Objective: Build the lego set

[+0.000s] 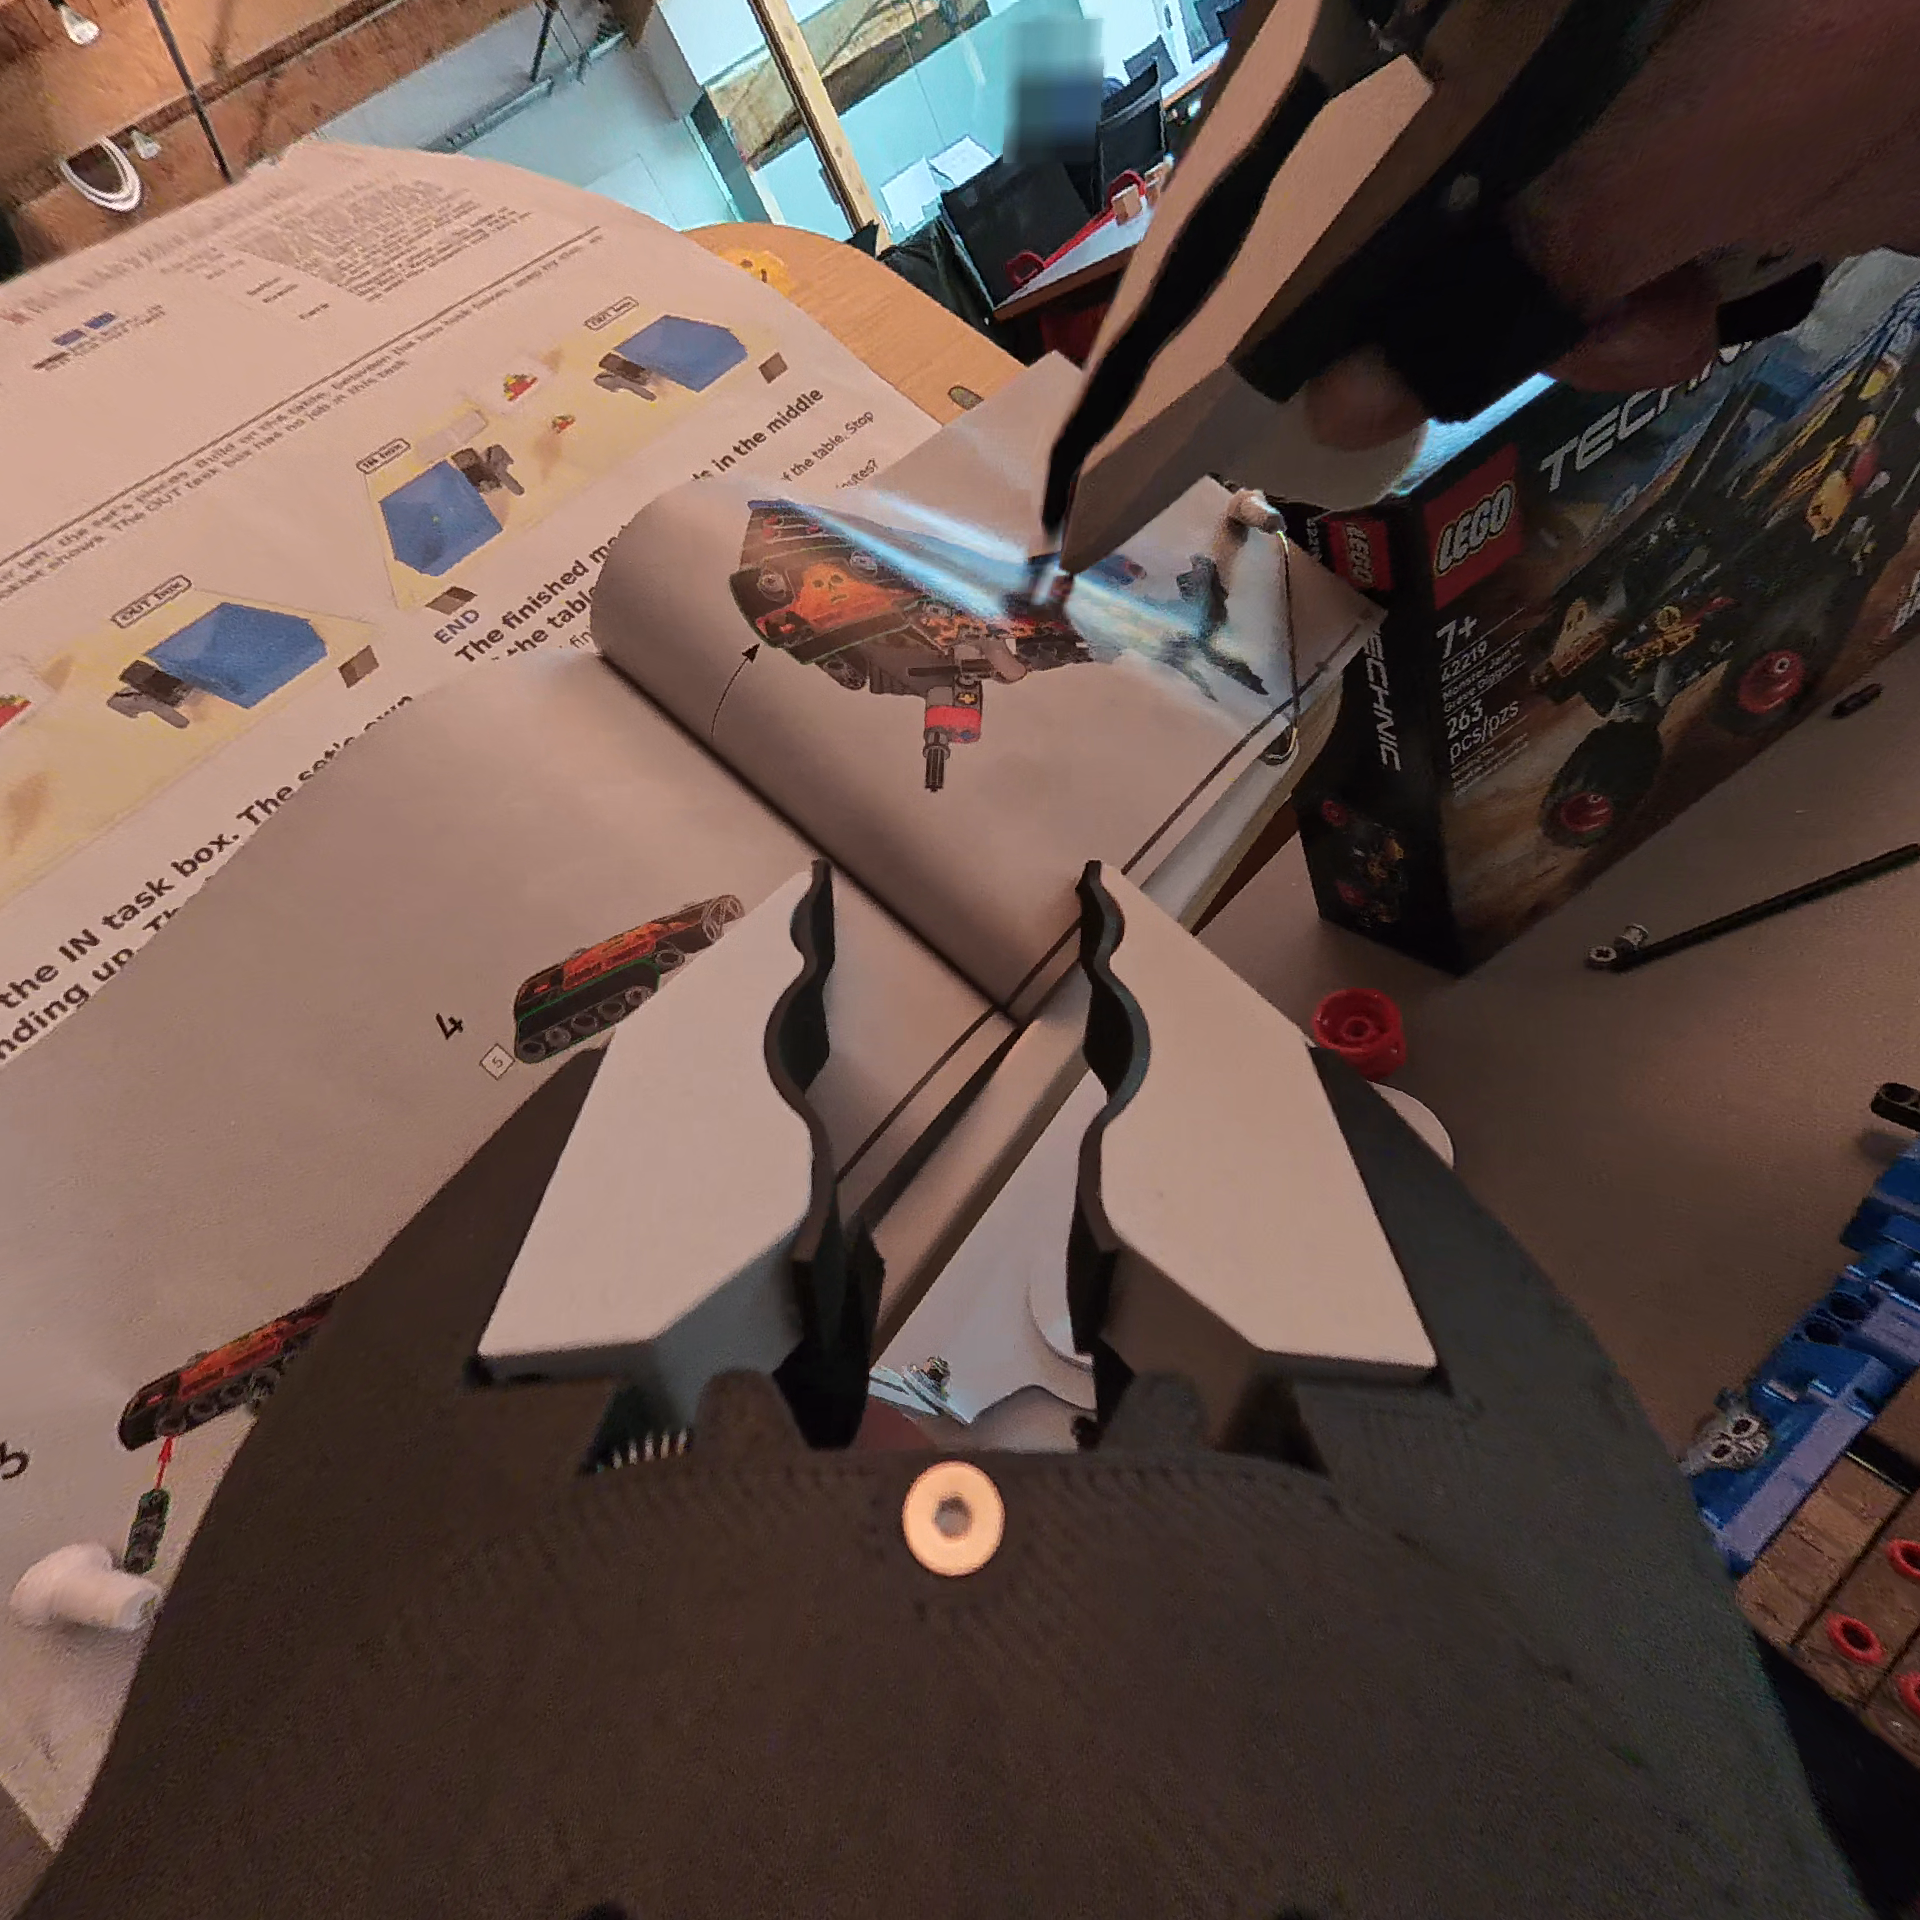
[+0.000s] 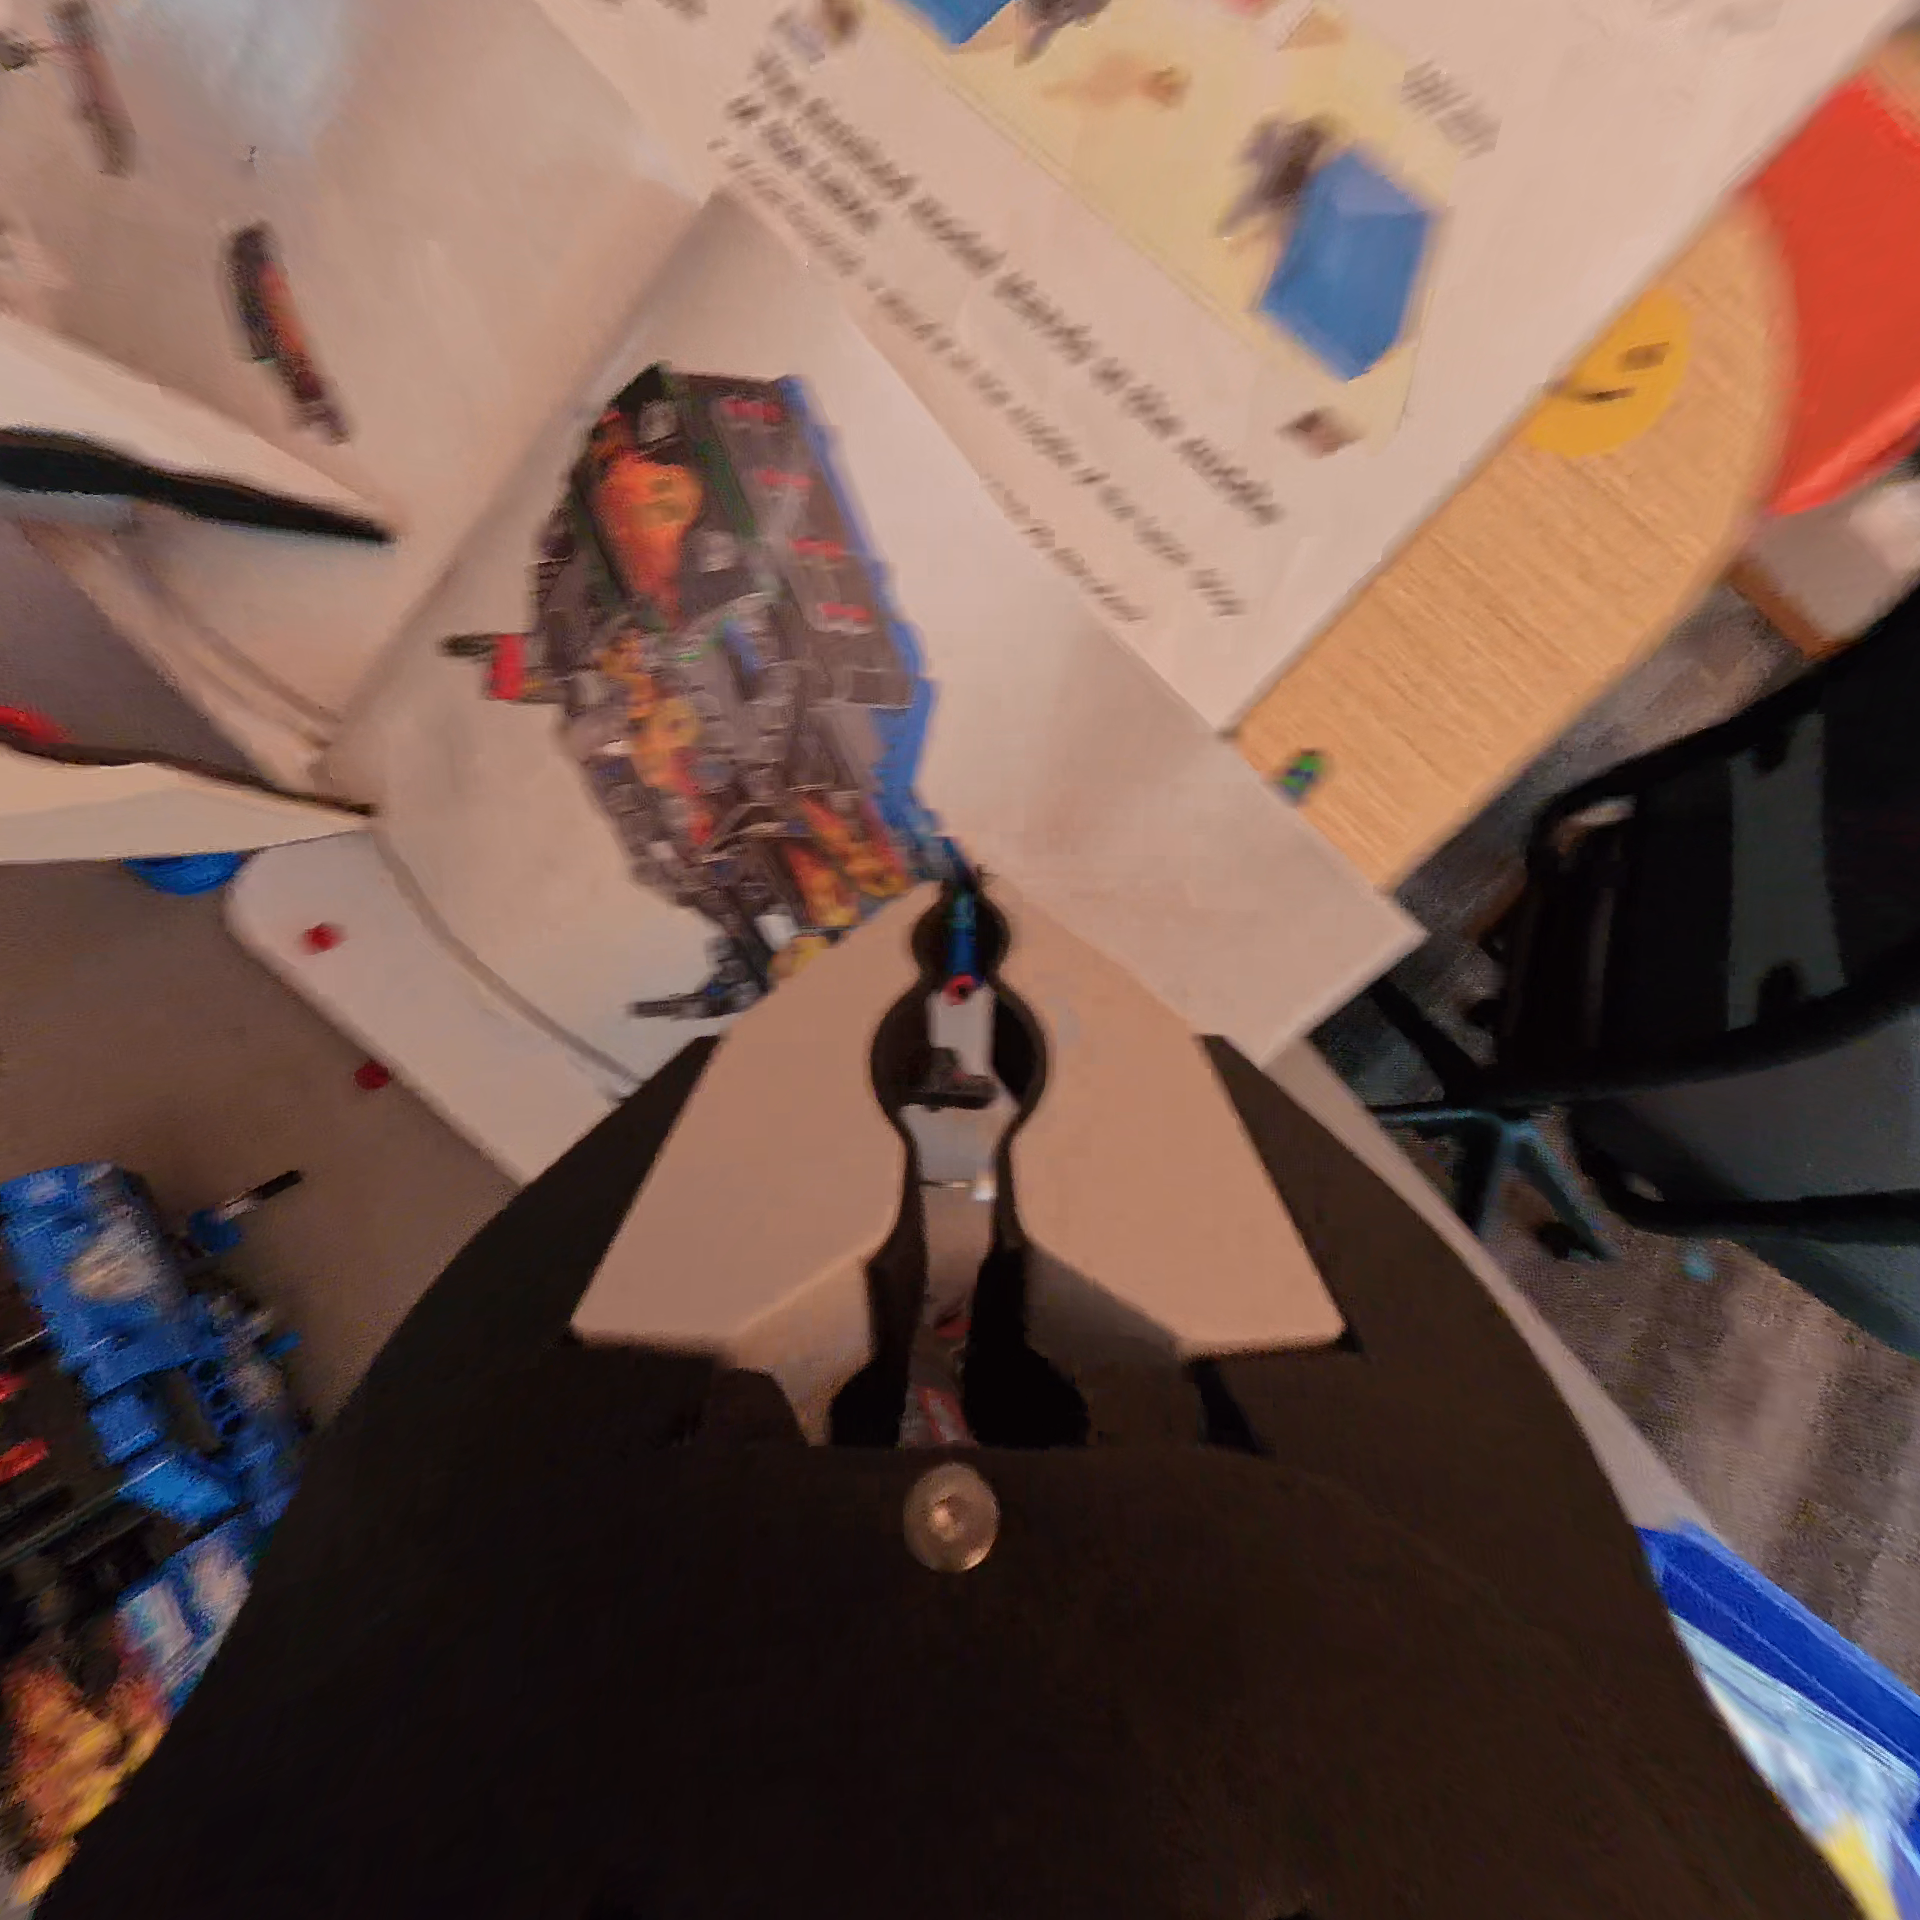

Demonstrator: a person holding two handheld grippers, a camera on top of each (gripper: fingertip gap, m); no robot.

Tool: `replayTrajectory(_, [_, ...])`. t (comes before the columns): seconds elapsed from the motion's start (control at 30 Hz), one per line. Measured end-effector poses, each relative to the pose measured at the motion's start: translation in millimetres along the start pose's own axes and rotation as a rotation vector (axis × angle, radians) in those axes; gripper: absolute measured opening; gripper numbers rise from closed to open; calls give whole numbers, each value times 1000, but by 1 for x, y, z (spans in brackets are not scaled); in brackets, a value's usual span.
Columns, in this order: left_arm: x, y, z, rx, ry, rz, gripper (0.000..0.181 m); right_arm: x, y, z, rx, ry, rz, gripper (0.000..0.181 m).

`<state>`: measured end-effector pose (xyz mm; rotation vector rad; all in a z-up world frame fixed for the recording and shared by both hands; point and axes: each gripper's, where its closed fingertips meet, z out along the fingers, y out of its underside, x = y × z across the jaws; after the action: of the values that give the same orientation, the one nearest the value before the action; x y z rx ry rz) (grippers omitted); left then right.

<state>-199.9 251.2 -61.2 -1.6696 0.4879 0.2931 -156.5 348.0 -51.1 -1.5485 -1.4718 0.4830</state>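
Observation:
An open instruction booklet (image 1: 499,831) lies under my left gripper (image 1: 956,883), which is open and empty just above the booklet's spine. The booklet's right page (image 1: 852,790), printed with a truck chassis, curls up from the spine. My right gripper (image 1: 1049,566) comes down from the upper right with its fingers shut and its tips against that page. In the right wrist view my right gripper (image 2: 961,899) is shut over the same printed page (image 2: 1091,727). I cannot tell whether the page is pinched. A blue part-built model (image 1: 1849,1351) sits at the right edge and also shows in the right wrist view (image 2: 125,1299).
The set's box (image 1: 1558,644) stands right of the booklet. A red wheel hub (image 1: 1356,1029), a long black axle (image 1: 1766,904) and a white piece (image 1: 78,1584) lie loose. A printed task sheet (image 1: 312,364) lies behind. A blue bin (image 2: 1787,1642) and a chair (image 2: 1714,935) are off the table edge. The grippers' ends are close to 11 centimetres from one another.

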Motion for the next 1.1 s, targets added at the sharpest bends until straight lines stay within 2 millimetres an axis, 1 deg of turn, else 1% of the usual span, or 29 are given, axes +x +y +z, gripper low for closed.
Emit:
replayTrajectory(0.03, [0, 0, -1, 0, 0, -1, 48, -5, 1, 2, -12, -30, 11, 0])
replayTrajectory(0.17, [0, -1, -2, -7, -8, 15, 55, -11, -1, 6, -41, -27, 9, 0])
replayTrajectory(0.27, [0, -6, -4, 10, -16, 29, 60, -29, -6, 7, -35, -93, 5, 0])
replayTrajectory(0.33, [5, -7, -3, 12, 7, 44, 67, -47, -12, 7, -15, -181, 27, 0])
replayTrajectory(0.43, [3, -7, -3, 5, -25, 81, 72, -59, -20, 7, 5, -217, 16, 0])
replayTrajectory(0.53, [3, -9, -1, 6, -40, 96, 71, -77, -22, 8, 3, -311, 36, 0])
replayTrajectory(0.57, [2, -9, -1, 7, -48, 103, 69, -82, -22, 9, -6, -329, 31, 2])
replayTrajectory(0.6, [1, -10, 0, 5, -65, 110, 65, -81, -23, 8, -6, -323, 7, 0])
replayTrajectory(0.63, [-2, -9, 1, -7, -85, 110, 61, -77, -26, 5, 13, -302, -8, 2])
replayTrajectory(0.67, [-3, -6, 3, -27, -96, 113, 60, -63, -31, 1, 41, -243, 11, 32])
replayTrajectory(0.7, [-2, -4, 5, -37, -96, 115, 58, -42, -33, -3, 57, -149, 35, 66])
replayTrajectory(0.73, [-2, -4, 6, -38, -97, 110, 57, -20, -30, -7, 52, -64, 33, 70])
replayTrajectory(0.77, [-2, -3, 6, -43, -99, 101, 56, -1, -25, -11, 42, 3, 23, 80])
replayTrajectory(0.8, [-2, -2, 7, -48, -98, 90, 56, 13, -20, -14, 29, 41, 31, 94])
replayTrajectory(0.83, [-4, -2, 7, -51, -105, 81, 57, 21, -12, -15, 2, 51, 46, 104])
replayTrajectory(0.9, [-5, -1, 7, -41, -99, 63, 57, 26, 1, -12, -60, 53, 3, 102])
replayTrajectory(0.97, [-5, -1, 6, -35, -92, 47, 56, 20, 7, -7, -77, 33, -56, 97])
replayTrajectory(1.07, [-6, 0, 5, -28, -85, 31, 52, 18, 7, -1, -77, 44, -86, 99])
replayTrajectory(1.1, [-7, 0, 5, -24, -80, 22, 52, 19, 7, -1, -81, 49, -87, 96])
